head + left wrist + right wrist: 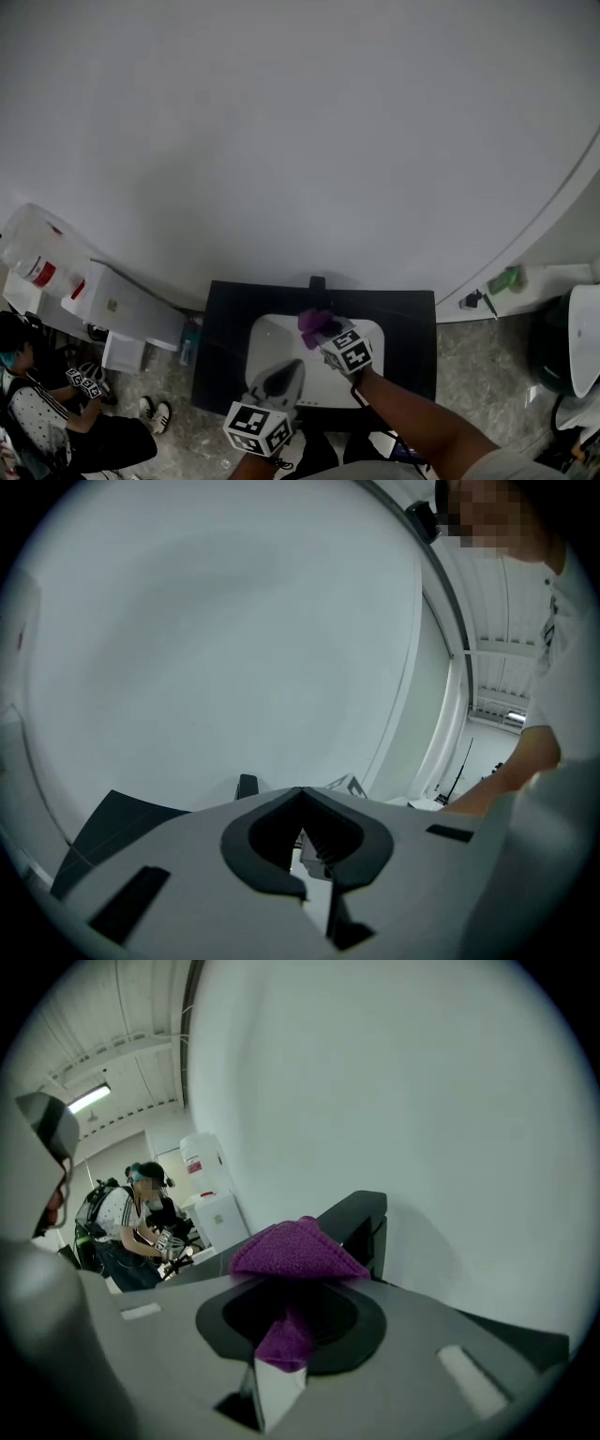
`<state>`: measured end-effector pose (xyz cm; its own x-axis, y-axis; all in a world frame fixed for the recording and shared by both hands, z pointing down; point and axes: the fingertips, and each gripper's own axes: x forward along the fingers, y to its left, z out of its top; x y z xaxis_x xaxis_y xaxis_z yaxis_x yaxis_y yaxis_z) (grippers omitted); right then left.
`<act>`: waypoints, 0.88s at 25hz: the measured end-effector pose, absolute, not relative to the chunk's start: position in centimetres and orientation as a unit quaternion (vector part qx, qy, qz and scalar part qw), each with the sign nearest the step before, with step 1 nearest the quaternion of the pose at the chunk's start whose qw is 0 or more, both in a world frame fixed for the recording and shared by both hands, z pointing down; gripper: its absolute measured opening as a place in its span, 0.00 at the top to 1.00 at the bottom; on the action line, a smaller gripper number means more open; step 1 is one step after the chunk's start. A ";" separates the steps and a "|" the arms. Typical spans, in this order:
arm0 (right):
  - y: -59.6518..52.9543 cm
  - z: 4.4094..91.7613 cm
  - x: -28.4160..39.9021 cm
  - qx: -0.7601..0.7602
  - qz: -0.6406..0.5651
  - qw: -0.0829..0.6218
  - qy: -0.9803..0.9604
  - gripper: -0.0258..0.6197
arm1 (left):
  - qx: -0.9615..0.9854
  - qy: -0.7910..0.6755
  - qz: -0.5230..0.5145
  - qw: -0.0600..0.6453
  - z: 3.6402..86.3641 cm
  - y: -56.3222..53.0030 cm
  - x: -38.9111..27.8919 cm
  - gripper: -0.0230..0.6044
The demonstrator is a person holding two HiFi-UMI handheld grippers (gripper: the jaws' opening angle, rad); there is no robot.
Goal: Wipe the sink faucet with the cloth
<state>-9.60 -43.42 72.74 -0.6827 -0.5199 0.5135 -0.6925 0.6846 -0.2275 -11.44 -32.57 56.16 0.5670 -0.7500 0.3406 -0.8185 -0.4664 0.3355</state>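
Note:
A black faucet (317,283) stands at the back of a white sink (272,337) set in a black counter (225,347). My right gripper (325,334) is shut on a purple cloth (313,322) and holds it just in front of the faucet. In the right gripper view the cloth (298,1251) bulges over the jaws, with the faucet (364,1227) close behind it; whether they touch I cannot tell. My left gripper (291,367) hovers over the basin's near side, shut and empty. In the left gripper view its tips (302,791) meet, and the faucet (247,786) shows behind.
A white wall fills the back. Left of the counter are a white box (122,305), plastic containers (37,253) and a blue bottle (190,339). A person (47,412) sits on the floor at lower left. A green object (506,278) lies on the right ledge.

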 end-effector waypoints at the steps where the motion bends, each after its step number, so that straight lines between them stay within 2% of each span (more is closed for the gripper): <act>1: -44.1 73.1 -9.9 0.339 0.204 0.216 -0.893 0.86 | 0.853 -0.460 0.074 0.236 56.3 -32.6 -11.4 0.96; 5: -44.4 74.6 -10.6 0.335 0.212 0.227 -0.890 0.86 | 0.854 -0.455 0.076 0.239 57.2 -32.5 -11.2 0.96; 12: -38.1 75.2 -9.2 0.298 0.233 0.240 -0.894 0.86 | 0.856 -0.454 0.071 0.238 57.1 -32.5 -11.1 0.96; 17: -42.0 72.9 -9.3 0.316 0.205 0.226 -0.898 0.86 | 0.861 -0.448 0.070 0.232 56.4 -32.8 -10.4 0.96; 22: -42.7 74.7 -9.6 0.317 0.223 0.237 -0.891 0.86 | 0.860 -0.449 0.070 0.232 56.5 -33.1 -10.0 0.96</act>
